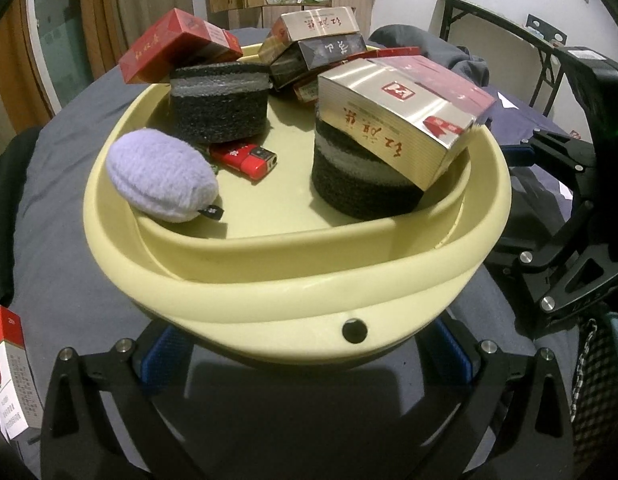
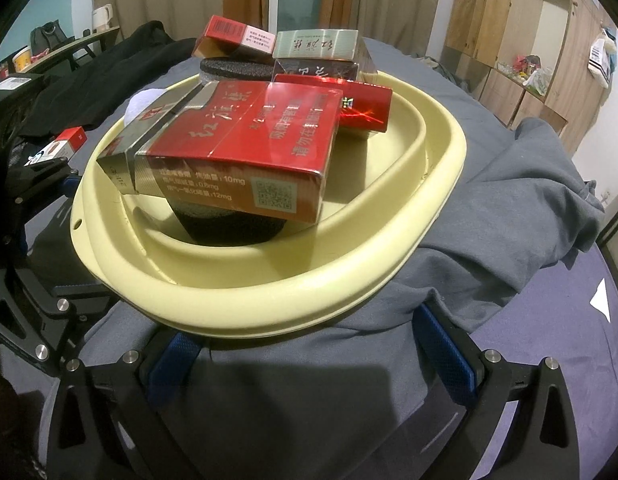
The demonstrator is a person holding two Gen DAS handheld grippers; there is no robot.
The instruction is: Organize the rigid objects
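The left gripper (image 1: 309, 360) stands wide open with its two blue-padded fingers (image 1: 165, 360) just below the near rim of a pale yellow plastic basin (image 1: 269, 292), holding nothing. The right gripper (image 2: 309, 344) is likewise spread wide and empty at another side of the same basin (image 2: 245, 300), which sits on a bed covered in a grey-blue sheet (image 2: 529, 200).

Inside the basin are two round black-and-grey foam pucks (image 1: 219, 100), one lavender knitted oval pouch (image 1: 161, 176) leaning on the inner wall, and one red lighter (image 1: 245, 158) lying flat on the floor between the pucks. One silver-and-red cigarette pack (image 1: 401, 116) lies tilted on the nearer puck; one red pack (image 1: 177, 46) rests on the farther puck. At the far rim a silver pack (image 1: 317, 24) tops a dark pack (image 1: 317, 54), with at least one more red pack (image 2: 361, 108) beside them.

One further red-and-white pack (image 1: 9, 376) stands outside the basin on the bed, near the left gripper
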